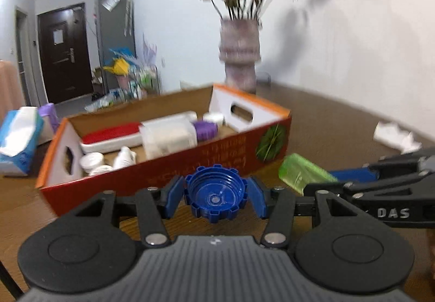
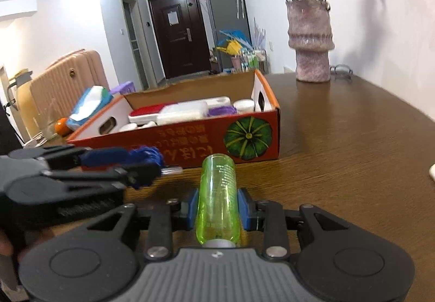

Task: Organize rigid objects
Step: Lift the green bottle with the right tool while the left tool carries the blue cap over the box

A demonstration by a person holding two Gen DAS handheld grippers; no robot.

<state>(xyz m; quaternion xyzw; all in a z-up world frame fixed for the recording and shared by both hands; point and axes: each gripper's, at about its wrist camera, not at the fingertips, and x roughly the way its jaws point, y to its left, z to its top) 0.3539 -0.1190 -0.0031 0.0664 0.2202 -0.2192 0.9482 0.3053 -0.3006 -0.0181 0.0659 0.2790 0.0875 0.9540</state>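
My left gripper (image 1: 214, 197) is shut on a blue ridged bottle cap (image 1: 215, 198), its hollow side facing the camera, held just in front of the orange cardboard box (image 1: 168, 174). My right gripper (image 2: 217, 206) is shut on a clear green bottle (image 2: 217, 193) that points toward the box (image 2: 190, 144). From the left wrist view, the green bottle (image 1: 301, 172) and the right gripper (image 1: 353, 174) sit at the right. The right wrist view has the left gripper (image 2: 146, 163) with the blurred blue cap (image 2: 148, 155) at the left.
The box holds a red-topped case (image 1: 111, 136), a clear container (image 1: 168, 136), a purple lid (image 1: 206, 129) and white jars (image 1: 92, 160). A vase of flowers (image 2: 310, 40) stands on the brown table (image 2: 353, 138) behind it. A tissue pack (image 1: 19, 138) lies left, crumpled paper (image 1: 394, 136) right.
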